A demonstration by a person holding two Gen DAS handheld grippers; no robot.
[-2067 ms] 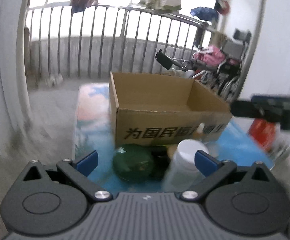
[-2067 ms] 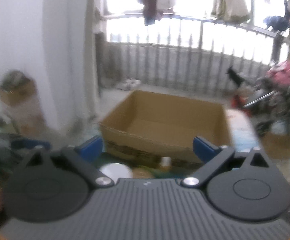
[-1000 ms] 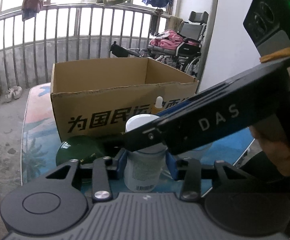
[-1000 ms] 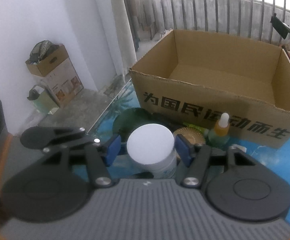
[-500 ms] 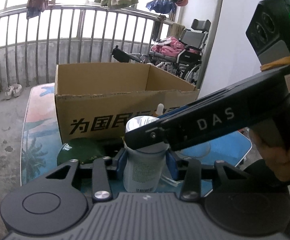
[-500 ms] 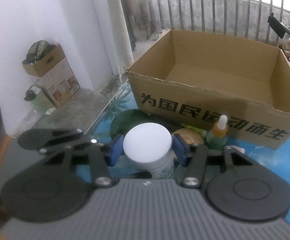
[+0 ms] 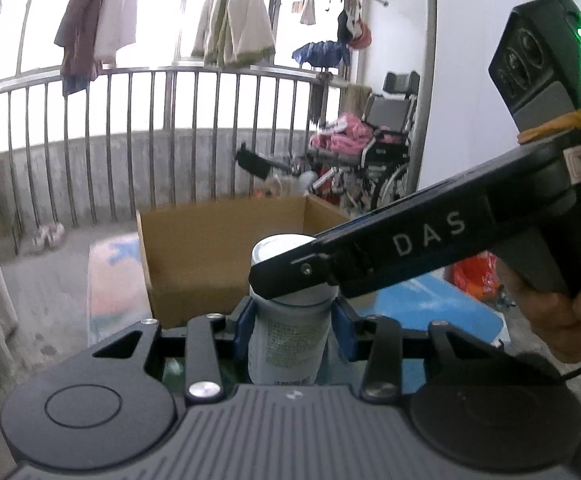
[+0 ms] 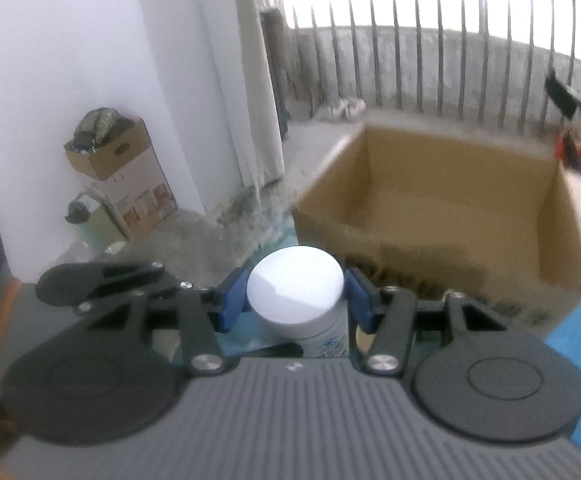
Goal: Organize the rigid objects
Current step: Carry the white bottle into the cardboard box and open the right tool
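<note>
Both grippers carried one white jar toward the box.

The left gripper (image 7: 292, 320) clamped the jar (image 7: 288, 332) by its body while the right gripper (image 8: 295, 300) pinched its cap, the jar upright, in the air just short of the box (image 8: 442, 216). Next it likely needed lifting over the near wall, then lowering inside.

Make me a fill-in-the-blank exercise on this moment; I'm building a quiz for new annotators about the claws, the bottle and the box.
1. The white bottle is gripped by ____ claws at once.
2. The left claw clamps the bottle's body, and the right claw clamps it near its white ____.
3. Beyond the bottle stands an open ____ box.
4. Inside, the box looks ____.

Missing words: two; cap; cardboard; empty
</note>
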